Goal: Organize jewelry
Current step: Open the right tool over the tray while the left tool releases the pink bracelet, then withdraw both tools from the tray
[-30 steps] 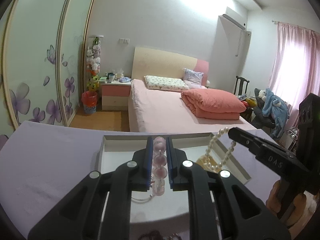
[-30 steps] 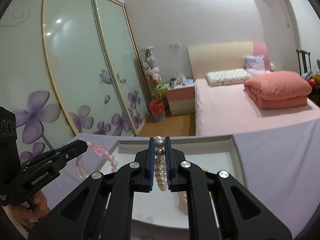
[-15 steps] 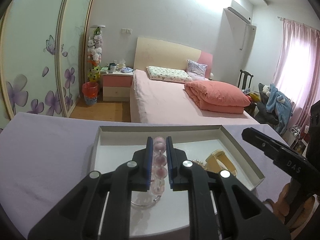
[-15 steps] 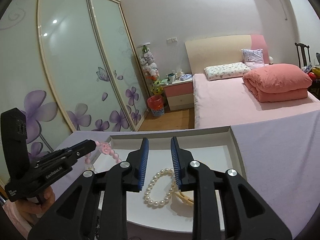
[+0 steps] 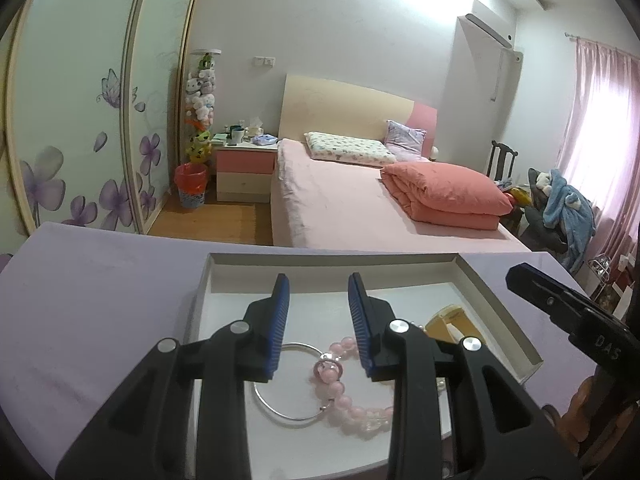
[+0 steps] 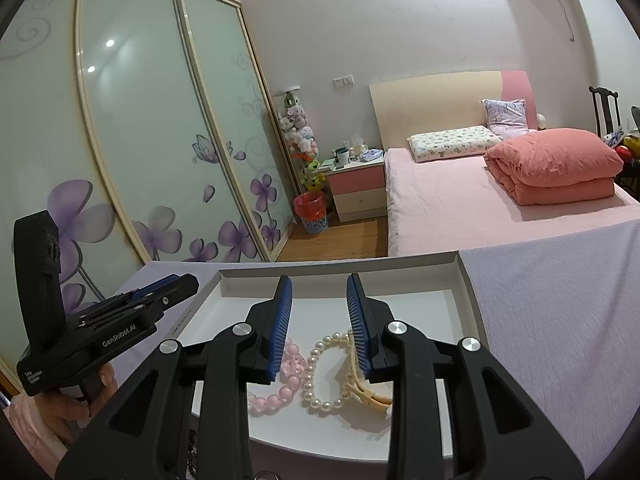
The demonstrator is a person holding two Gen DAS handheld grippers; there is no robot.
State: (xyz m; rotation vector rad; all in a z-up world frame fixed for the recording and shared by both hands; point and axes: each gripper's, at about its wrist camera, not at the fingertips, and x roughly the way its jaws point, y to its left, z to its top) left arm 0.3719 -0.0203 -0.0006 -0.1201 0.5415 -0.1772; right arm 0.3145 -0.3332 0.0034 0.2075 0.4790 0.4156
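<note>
Two claws hang over one white tray [image 5: 492,312] at lower centre of each frame, on the lilac table [image 5: 100,296]. The left claw [image 5: 319,312] and right claw [image 6: 318,312] both gape wide, holding nothing. In the tray lie one pink bead bracelet [image 5: 344,396], one pearl bracelet [image 6: 320,376] and one yellow band [image 5: 444,320]. Only the left view shows the silver bangle [image 5: 280,412]; only the right view shows the whole pearl loop.

pink bead bracelet [image 5: 352,400], white pearl bracelet [image 6: 324,376], white box [image 5: 496,312], lilac tablecloth [image 5: 100,300], purple-flowered wardrobe doors [image 6: 132,160], blue gripper pads [image 5: 280,320]
</note>
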